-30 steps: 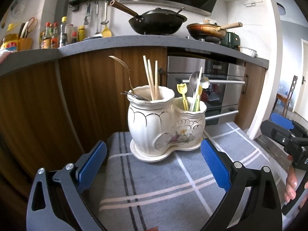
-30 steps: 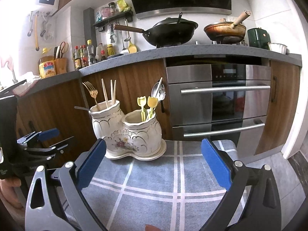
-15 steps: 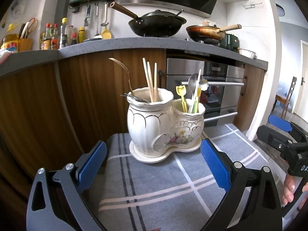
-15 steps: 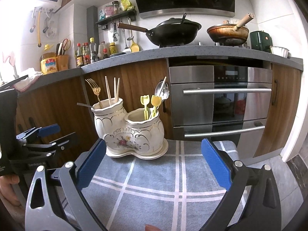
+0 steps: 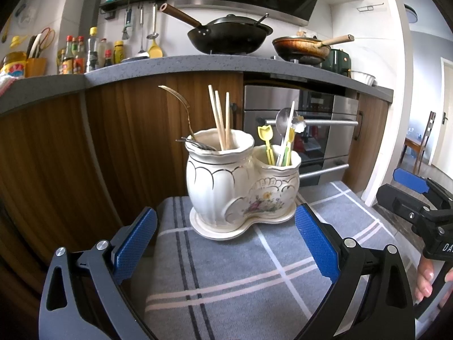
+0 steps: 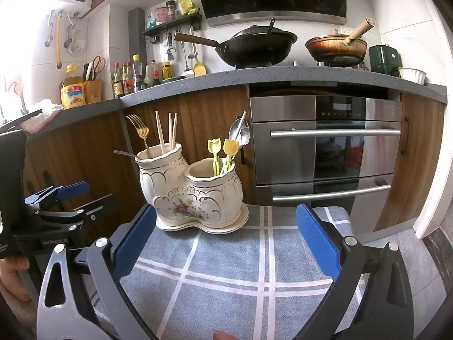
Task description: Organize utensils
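A white ceramic two-pot utensil holder (image 5: 240, 187) (image 6: 192, 192) stands on its saucer at the far end of a grey checked cloth (image 5: 240, 277) (image 6: 240, 277). Its taller pot holds wooden chopsticks (image 5: 219, 119) (image 6: 167, 130), a gold fork (image 6: 138, 130) and a metal utensil lying over the rim (image 5: 195, 144). The shorter pot holds yellow tulip picks (image 5: 266, 141) (image 6: 223, 150) and a metal spoon (image 5: 283, 117) (image 6: 237, 130). My left gripper (image 5: 225, 223) is open and empty, short of the holder. My right gripper (image 6: 226, 223) is open and empty, short of it too.
The cloth covers a small table in front of wooden cabinets (image 5: 127, 130) and a steel oven (image 6: 325, 147). The counter above carries a black wok (image 6: 254, 45), a frying pan (image 6: 337, 48) and bottles (image 6: 130, 76). The other gripper shows at each view's edge (image 5: 419, 198) (image 6: 56, 204).
Both grippers have drawn back slightly and shifted; the holder sits a little lower and farther in both views. Nothing was taken or let go.
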The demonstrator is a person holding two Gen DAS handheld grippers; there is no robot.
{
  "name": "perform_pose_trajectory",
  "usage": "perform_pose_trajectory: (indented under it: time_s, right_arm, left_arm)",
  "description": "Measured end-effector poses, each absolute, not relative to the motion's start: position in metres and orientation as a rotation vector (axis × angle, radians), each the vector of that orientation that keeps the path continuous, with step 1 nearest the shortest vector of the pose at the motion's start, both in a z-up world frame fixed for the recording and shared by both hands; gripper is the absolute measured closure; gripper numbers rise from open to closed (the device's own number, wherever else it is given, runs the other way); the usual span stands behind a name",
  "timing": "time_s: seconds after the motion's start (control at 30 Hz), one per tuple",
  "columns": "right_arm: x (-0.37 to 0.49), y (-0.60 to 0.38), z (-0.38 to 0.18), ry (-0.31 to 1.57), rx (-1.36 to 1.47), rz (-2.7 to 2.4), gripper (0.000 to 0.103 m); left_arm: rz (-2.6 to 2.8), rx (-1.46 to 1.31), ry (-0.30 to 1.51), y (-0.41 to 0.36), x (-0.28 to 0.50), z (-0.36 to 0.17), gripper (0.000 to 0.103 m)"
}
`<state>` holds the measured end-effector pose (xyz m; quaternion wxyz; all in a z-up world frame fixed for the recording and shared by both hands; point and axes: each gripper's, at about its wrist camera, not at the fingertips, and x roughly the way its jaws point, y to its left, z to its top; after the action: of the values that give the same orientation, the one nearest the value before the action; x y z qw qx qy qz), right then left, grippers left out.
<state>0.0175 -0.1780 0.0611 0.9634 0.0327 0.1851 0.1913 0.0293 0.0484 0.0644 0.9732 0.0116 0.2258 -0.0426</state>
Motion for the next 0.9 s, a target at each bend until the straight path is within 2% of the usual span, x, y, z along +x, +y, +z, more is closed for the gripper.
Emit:
perform_pose_trajectory:
  time_s: [0.9]
  right_arm:
    - [0.0184,-0.1768,0.0615,0.376,0.061,0.388,0.006]
  left_arm:
    - [-0.085,0.026,0.452,0.0481,0.0293,0.0645,0.006]
